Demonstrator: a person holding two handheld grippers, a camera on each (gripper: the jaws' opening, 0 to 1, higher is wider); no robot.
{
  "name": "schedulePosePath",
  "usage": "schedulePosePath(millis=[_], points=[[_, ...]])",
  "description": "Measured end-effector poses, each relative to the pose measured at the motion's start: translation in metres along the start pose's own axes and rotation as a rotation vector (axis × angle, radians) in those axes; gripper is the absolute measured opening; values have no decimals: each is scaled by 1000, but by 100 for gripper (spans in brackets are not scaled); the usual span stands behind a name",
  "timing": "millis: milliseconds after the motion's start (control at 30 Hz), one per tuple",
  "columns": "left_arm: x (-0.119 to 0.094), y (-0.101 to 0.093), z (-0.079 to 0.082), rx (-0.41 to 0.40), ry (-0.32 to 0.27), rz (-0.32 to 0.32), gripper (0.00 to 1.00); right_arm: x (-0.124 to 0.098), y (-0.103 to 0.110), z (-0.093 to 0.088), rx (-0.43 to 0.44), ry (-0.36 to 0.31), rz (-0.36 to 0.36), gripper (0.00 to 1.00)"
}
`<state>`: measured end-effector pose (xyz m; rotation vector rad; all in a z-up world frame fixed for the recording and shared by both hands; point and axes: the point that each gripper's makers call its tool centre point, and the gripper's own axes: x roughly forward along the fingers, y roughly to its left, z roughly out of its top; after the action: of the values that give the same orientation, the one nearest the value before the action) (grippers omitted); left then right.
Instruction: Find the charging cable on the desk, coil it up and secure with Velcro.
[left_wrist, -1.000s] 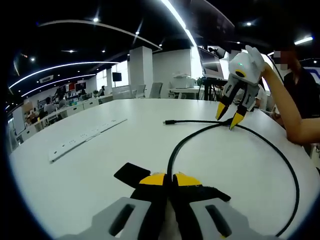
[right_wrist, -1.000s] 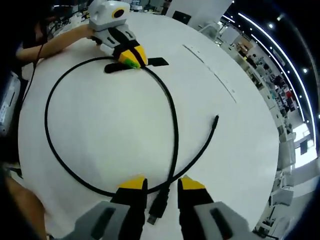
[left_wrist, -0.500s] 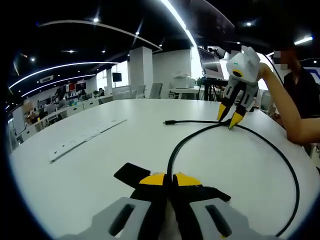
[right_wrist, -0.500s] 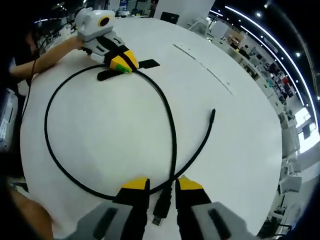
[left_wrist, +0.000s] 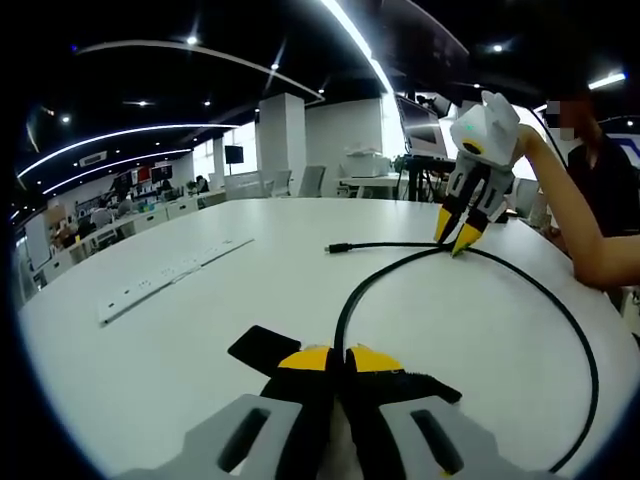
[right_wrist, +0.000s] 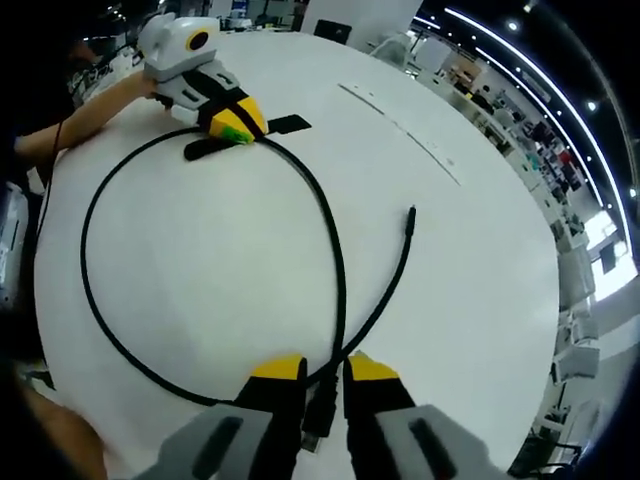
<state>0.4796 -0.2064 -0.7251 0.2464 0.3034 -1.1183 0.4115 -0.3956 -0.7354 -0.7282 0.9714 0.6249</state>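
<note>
1. A round white desk (left_wrist: 180, 330) in an open-plan office fills both views, a power strip (left_wrist: 165, 277) lying at centre left of the left gripper view.
2. The black charging cable (right_wrist: 335, 270) loops across the desk, its free plug toward the upper right of the right gripper view.
3. At bottom centre, the left gripper (left_wrist: 337, 362) is pressed together over a black Velcro strap (left_wrist: 262, 346), apparently pinning cable and strap.
4. The right gripper (right_wrist: 323, 368), jaws narrowly apart, straddles the other connector (right_wrist: 318, 418) where the cable crosses itself, the connector's long axis running along the jaws.
</note>
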Motion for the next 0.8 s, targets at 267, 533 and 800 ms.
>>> schedulePosePath(millis=[267,533,800], points=[[1,0,0,2,1,0,6,-1,1,-1,-4,8,-6,14],[1,0,0,3,1,1,6,-1,-2,0,-13,8,-11,13],[0,0,0,5,1,0,6,-4,-5,5,-33,-3,-31,13]])
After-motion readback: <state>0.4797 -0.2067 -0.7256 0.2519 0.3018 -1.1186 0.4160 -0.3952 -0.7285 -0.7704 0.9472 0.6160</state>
